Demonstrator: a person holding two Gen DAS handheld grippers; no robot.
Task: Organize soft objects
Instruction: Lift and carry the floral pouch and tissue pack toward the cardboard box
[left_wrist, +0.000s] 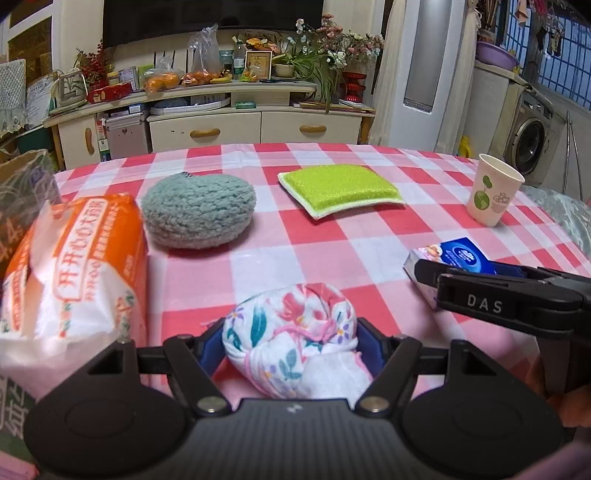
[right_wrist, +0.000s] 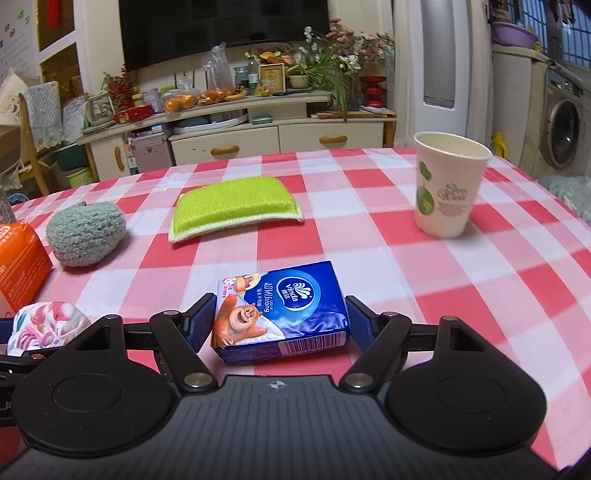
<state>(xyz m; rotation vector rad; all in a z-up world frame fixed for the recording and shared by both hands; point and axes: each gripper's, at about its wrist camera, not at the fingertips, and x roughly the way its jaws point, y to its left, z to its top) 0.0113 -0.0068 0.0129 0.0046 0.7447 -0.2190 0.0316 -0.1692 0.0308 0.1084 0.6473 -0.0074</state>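
1. Living room backdrop: cream sideboard (left_wrist: 236, 125) crowded with fruit, bottles and flowers, dark TV above, washing machine (right_wrist: 565, 122) at far right. Work surface is a table under a red, pink and white checked cloth (left_wrist: 332, 236).
2. My left gripper (left_wrist: 291, 343) is held low over the near edge of the table, pointing forward and roughly level. Its blue pads (left_wrist: 369, 343) sit on both sides of a floral cloth bundle (left_wrist: 291, 332) and appear to press into it, so I call it clamped on the bundle. Bundle is right at the near edge, centre of the left view.
3. My right gripper (right_wrist: 279, 325) is also low and level, just to the right of the left one; its black body shows at the right of the left view. Fingers (right_wrist: 199, 325) bracket a blue Vinda tissue pack (right_wrist: 280, 310) lying flat on the cloth. Left pad touches or nearly touches the pack, right pad sits beside its edge; I cannot tell whether it is actually gripping.
4. Orange-and-white tissue package (left_wrist: 74, 266) sits just left of the bundle, close to my left finger.
5. Grey-green knitted ball (left_wrist: 199, 212) lies behind that package, mid-table left.
6. Green sponge pad (left_wrist: 340, 188) with a white rim lies flat further back, centre, well apart from both grippers.
7. Paper cup (right_wrist: 447, 184) stands upright at the right, behind and right of the tissue pack, apart from it.
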